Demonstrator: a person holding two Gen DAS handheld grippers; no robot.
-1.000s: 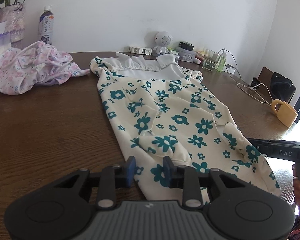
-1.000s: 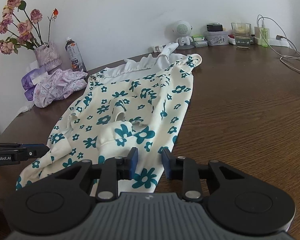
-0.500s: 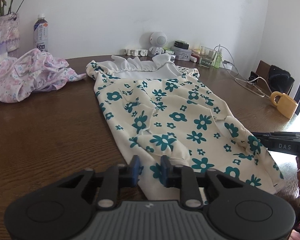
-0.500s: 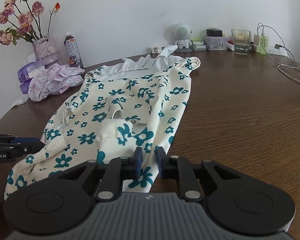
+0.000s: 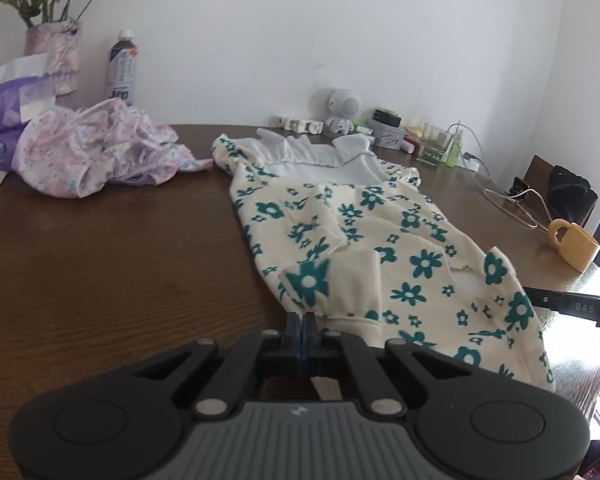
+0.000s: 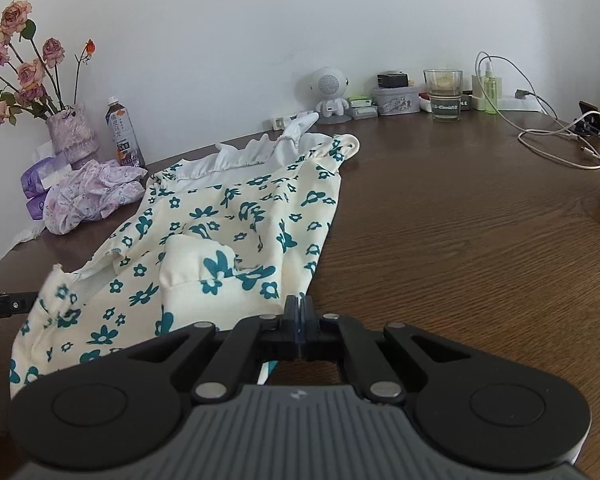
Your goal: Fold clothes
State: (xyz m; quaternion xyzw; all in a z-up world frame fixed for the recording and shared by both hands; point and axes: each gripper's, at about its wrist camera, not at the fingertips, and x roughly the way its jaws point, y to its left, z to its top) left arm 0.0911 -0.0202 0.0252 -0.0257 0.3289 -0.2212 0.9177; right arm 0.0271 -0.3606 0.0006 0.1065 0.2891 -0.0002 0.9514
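A cream dress with teal flowers (image 5: 380,240) lies spread on the brown wooden table (image 5: 100,260), its white ruffled neckline at the far end. My left gripper (image 5: 303,320) is shut on the near hem at the dress's left corner, and the cloth there rises off the table. My right gripper (image 6: 299,308) is shut on the same hem at the right corner of the dress (image 6: 240,216). Folded-in fabric bulges just beyond each grip. Each gripper's body shows at the edge of the other's view.
A crumpled pink floral garment (image 5: 96,152) lies at the far left beside tissue packs, a drink bottle (image 5: 122,68) and a flower vase (image 6: 70,136). A yellow mug (image 5: 574,242), cables (image 6: 556,140), a glass (image 6: 444,94) and small items line the back and right.
Both grippers' jaws went from apart to shut on the dress's near hem. The hem corners now sit a little higher and the cloth behind them has bunched.
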